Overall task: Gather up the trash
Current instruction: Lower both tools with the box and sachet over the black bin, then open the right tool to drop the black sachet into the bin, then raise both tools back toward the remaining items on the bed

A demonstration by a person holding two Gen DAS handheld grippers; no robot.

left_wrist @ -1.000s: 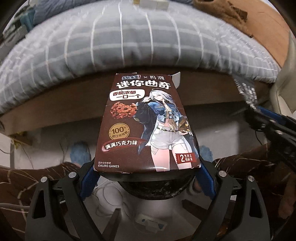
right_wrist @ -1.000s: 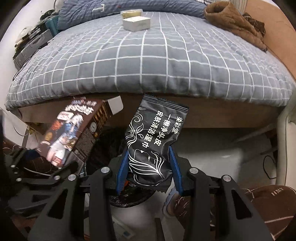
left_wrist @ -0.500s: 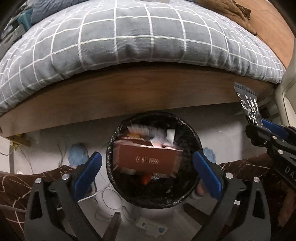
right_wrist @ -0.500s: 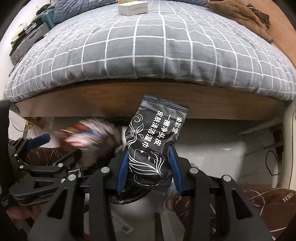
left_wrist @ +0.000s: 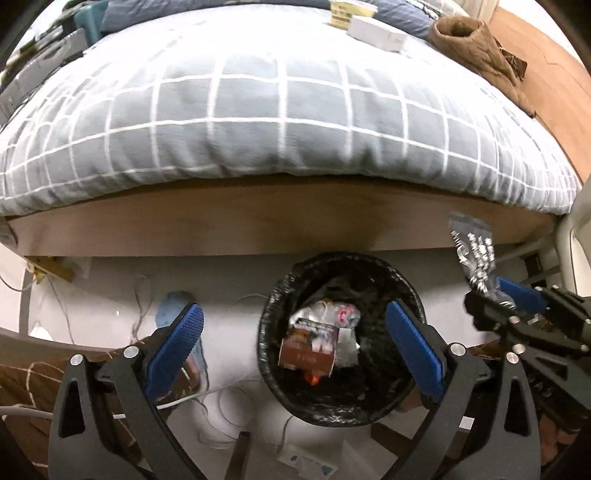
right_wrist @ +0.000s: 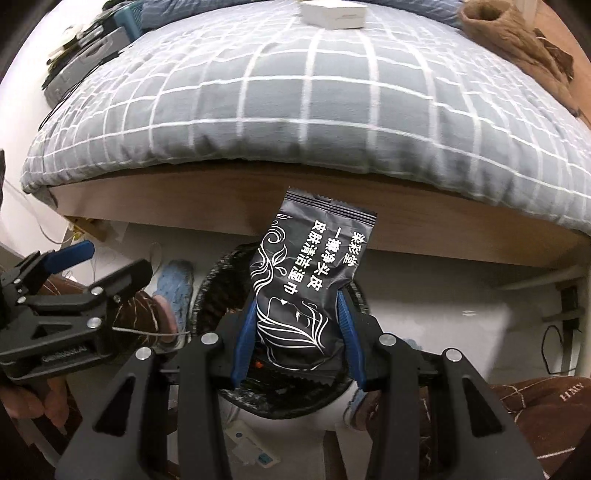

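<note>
A round bin with a black liner (left_wrist: 274, 384) stands on the floor by the bed. The brown snack box (left_wrist: 308, 354) lies inside it on other rubbish. My left gripper (left_wrist: 293, 317) hangs wide open and empty above the bin's left side. My right gripper (right_wrist: 299, 332) is shut on a black wet-wipe packet (right_wrist: 314, 266) with white writing, held upright over the bin (right_wrist: 207, 284). In the left wrist view that right gripper (left_wrist: 517, 314) and the black wet-wipe packet (left_wrist: 472, 254) sit at the bin's right. The left gripper (right_wrist: 85, 273) shows at the left of the right wrist view.
A bed with a grey checked duvet (left_wrist: 280, 110) and a wooden frame (left_wrist: 280, 218) runs just behind the bin. A white box (right_wrist: 332, 14) and a brown garment (left_wrist: 476, 48) lie on the bed. Cables, a power strip (left_wrist: 306, 459), a blue slipper (right_wrist: 175, 284) and the person's brown trouser legs crowd the floor.
The left gripper opened and the brown snack box dropped from it into the bin. The left gripper then shifted left of the bin. The right gripper carried the packet over the bin.
</note>
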